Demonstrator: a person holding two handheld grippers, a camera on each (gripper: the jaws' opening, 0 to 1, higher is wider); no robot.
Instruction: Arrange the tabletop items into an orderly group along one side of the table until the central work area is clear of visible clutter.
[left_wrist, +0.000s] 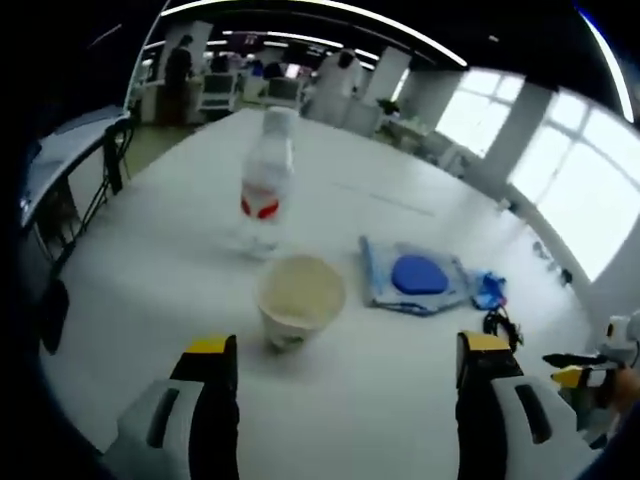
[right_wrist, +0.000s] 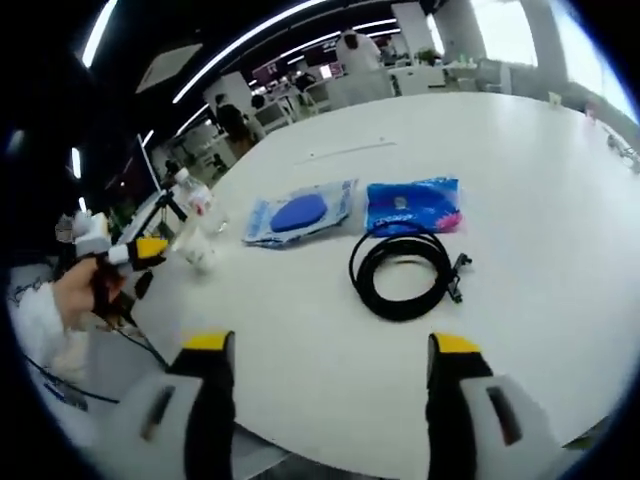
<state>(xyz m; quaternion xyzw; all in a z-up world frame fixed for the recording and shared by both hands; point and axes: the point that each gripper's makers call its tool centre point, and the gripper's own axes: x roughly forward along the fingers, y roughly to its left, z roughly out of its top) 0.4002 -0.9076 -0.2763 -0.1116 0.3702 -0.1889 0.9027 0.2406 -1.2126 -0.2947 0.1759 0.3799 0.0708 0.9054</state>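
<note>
cream cup (left_wrist: 300, 297); red-labelled clear bottle (left_wrist: 266, 183); black cable (right_wrist: 403, 270); white table (right_wrist: 560, 180).

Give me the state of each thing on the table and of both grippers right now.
Left gripper: jaws open, empty, just short of the cup.
Right gripper: jaws open, empty.
Paper cup: upright, empty, untouched.
Water bottle: upright, behind the cup.
Clear packet with blue disc: flat.
Blue packet: flat, beside the clear packet.
Black cable: coiled, loose on the table.
</note>
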